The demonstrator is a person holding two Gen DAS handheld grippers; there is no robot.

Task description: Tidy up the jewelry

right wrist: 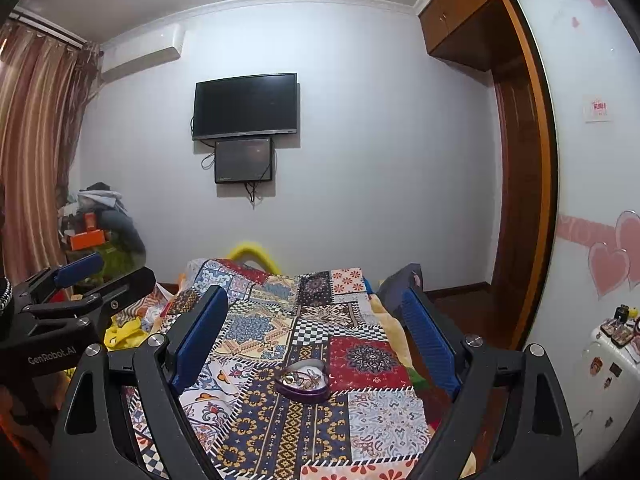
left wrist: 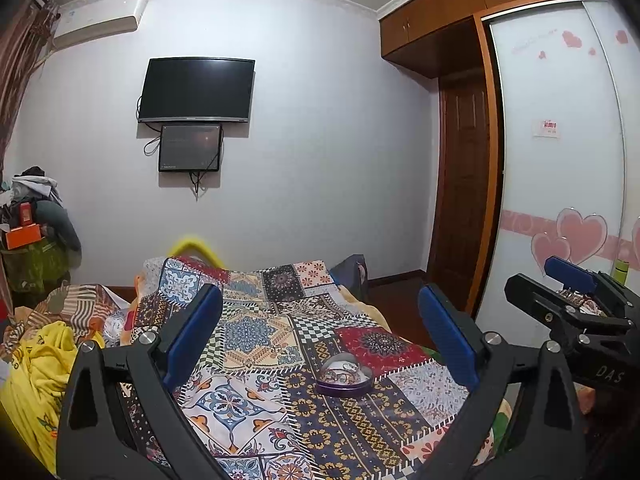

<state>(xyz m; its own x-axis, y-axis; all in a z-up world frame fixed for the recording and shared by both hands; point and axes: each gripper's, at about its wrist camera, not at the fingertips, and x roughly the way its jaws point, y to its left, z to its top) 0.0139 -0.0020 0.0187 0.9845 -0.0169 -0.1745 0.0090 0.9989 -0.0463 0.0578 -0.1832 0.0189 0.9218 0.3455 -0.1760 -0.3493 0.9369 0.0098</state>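
A purple heart-shaped jewelry box (left wrist: 345, 379) sits on the patchwork bedspread (left wrist: 256, 332). In the left wrist view it looks capped by a clear domed lid. In the right wrist view the box (right wrist: 303, 379) shows a white lining with small jewelry pieces inside. My left gripper (left wrist: 320, 336) is open and empty, above and behind the box. My right gripper (right wrist: 316, 340) is open and empty too, also short of the box. The right gripper shows at the right edge of the left wrist view (left wrist: 576, 292), and the left gripper at the left edge of the right wrist view (right wrist: 80, 280).
The bed's right edge drops to a dark wooden floor (left wrist: 400, 292). A wardrobe with heart decals (left wrist: 560, 160) stands on the right. A white appliance with small items on top (right wrist: 612, 360) is at the right. Yellow and striped bedding (left wrist: 44, 360) lies on the left. A wall TV (left wrist: 196, 90) hangs ahead.
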